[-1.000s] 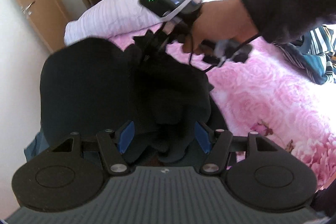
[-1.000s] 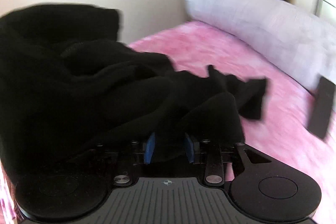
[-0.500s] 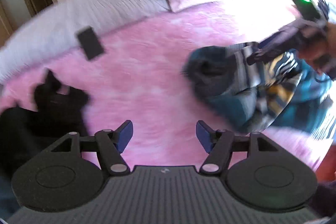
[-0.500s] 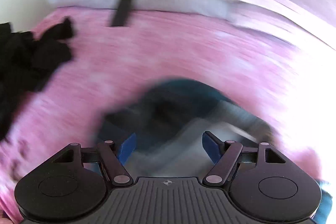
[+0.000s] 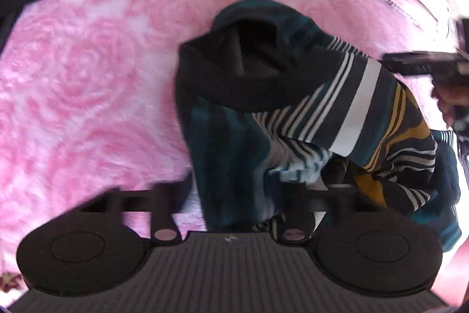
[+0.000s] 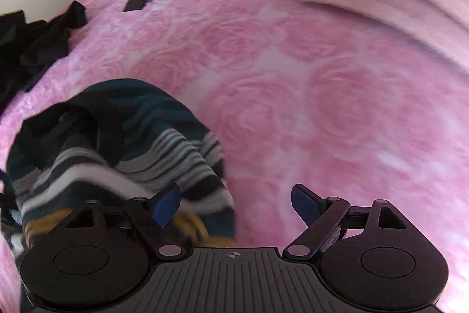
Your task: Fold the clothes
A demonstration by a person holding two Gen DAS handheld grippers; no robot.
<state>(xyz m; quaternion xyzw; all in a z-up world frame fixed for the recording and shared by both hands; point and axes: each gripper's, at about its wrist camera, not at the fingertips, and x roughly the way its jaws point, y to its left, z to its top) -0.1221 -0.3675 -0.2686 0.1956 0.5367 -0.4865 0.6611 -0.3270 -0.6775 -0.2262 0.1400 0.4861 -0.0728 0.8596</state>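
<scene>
light: bright daylight, blown out at right edge | blur: motion smear on left gripper fingers | edges: fisheye-curved, dark corners

A second ago both sets of jaws were shut on the black garment; now it lies crumpled on the bed, far off to the left of both. Both grippers have swung over to the striped sweater. The left gripper has closed in until the sweater lies right at its blurred jaws, and the right gripper stands with jaws spread, its left finger touching the sweater.
</scene>
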